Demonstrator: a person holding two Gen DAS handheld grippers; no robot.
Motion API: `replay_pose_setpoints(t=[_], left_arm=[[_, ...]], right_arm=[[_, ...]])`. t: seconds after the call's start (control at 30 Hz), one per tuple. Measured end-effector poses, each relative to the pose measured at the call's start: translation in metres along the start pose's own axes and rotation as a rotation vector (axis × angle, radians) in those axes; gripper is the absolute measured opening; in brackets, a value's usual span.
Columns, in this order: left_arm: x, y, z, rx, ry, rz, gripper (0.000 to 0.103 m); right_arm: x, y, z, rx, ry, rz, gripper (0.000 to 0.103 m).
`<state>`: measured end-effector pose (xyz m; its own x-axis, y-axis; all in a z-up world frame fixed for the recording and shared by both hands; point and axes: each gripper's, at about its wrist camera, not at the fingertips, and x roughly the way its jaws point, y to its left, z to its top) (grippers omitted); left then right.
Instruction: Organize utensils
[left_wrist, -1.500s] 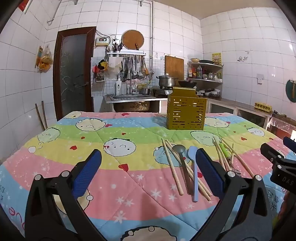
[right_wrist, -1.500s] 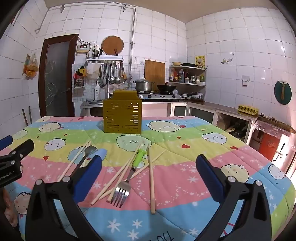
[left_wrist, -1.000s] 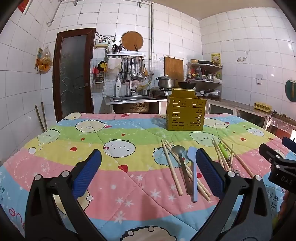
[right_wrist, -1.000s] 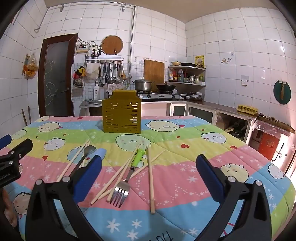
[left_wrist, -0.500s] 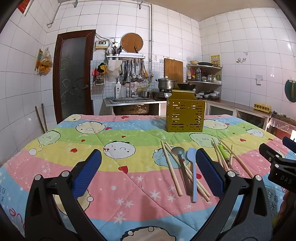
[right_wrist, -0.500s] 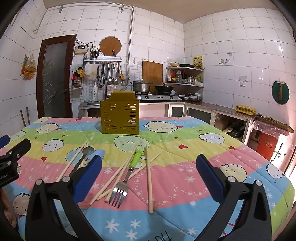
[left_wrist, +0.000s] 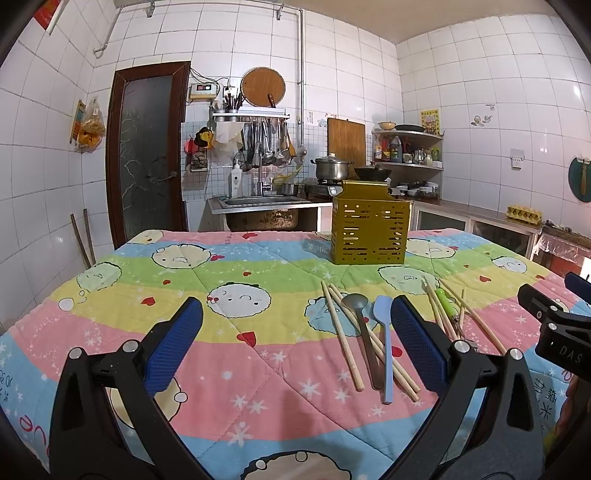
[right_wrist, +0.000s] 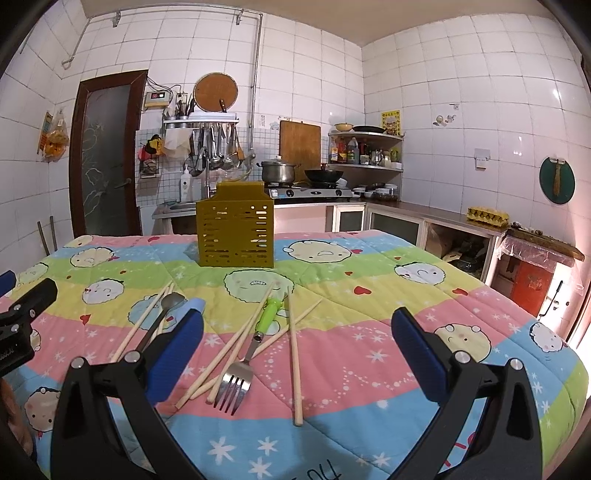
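Near the quilt-covered table's (right_wrist: 406, 295) far edge: upright yellow slotted plastic utensil holder (right_wrist: 235, 234), contents unseen. Mid-table: green-handled steel fork (right_wrist: 251, 350), tines toward the near edge, among wooden chopsticks (right_wrist: 293, 347). Left gripper (left_wrist: 295, 339) and right gripper (right_wrist: 295, 347) spread wide, holding nothing.

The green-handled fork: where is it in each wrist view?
Left wrist: green-handled fork at right, mostly hidden behind the left claw's right finger.
Right wrist: green-handled fork centre-left, among chopsticks, tines toward the camera.
Shared landmark: yellow utensil holder.
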<state>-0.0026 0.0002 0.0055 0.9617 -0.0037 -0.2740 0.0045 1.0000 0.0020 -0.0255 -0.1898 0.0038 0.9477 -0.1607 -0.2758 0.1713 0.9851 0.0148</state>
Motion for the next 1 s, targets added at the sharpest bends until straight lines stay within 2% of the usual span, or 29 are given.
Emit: replay_pose_setpoints(t=[1.0], left_arm=[[-0.0027, -0.0012, -0.0016, 0.001, -0.004, 0.000, 0.098]], right_arm=[[-0.0016, -0.0023, 0.0003, -0.001, -0.001, -0.008, 0.099]])
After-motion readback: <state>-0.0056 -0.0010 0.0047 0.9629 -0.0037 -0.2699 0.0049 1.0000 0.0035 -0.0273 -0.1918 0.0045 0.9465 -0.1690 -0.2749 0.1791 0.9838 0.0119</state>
